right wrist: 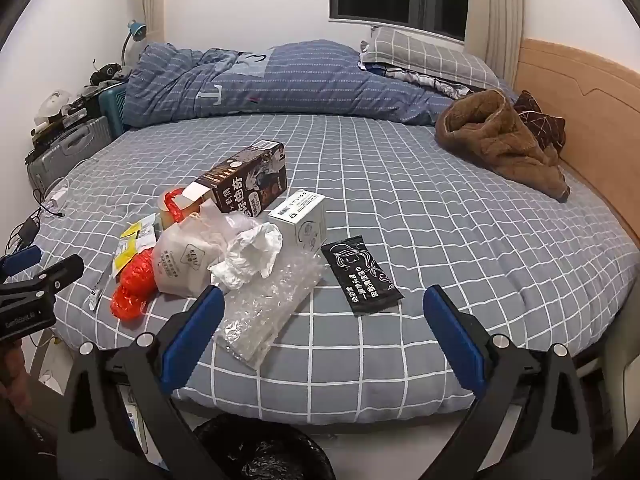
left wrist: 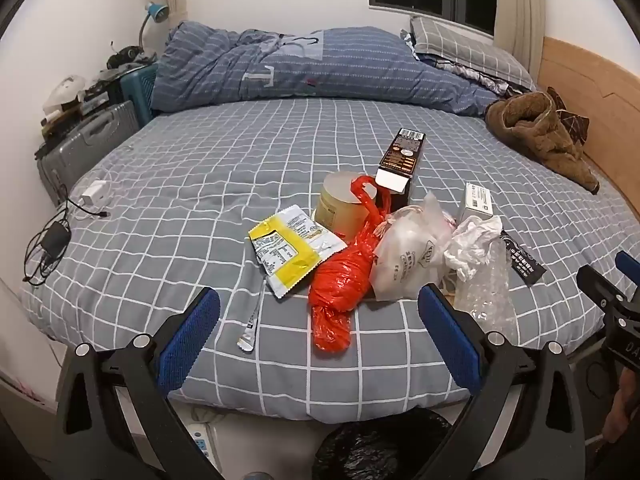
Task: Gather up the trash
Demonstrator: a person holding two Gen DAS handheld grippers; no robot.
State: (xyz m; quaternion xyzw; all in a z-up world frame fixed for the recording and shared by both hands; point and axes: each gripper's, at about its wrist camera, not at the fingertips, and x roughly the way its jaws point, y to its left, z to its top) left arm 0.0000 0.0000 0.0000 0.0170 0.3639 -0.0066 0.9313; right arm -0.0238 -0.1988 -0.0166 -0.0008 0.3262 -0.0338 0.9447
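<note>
my left gripper (left wrist: 319,334): jaws spread, empty | my right gripper (right wrist: 323,330): jaws spread, empty | trash pile on bed (left wrist: 240,152): red plastic bag (left wrist: 340,280), bubble wrap (right wrist: 268,312), black sachet (right wrist: 362,276) | black-lined bin (right wrist: 264,454) below bed's near edge

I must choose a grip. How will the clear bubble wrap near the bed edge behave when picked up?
The bubble wrap looks thin and crumpled, so it will probably flop and feel very light. Its glossy film may slip between the right gripper pads. It lies flat, so rolling seems unlikely.
</note>
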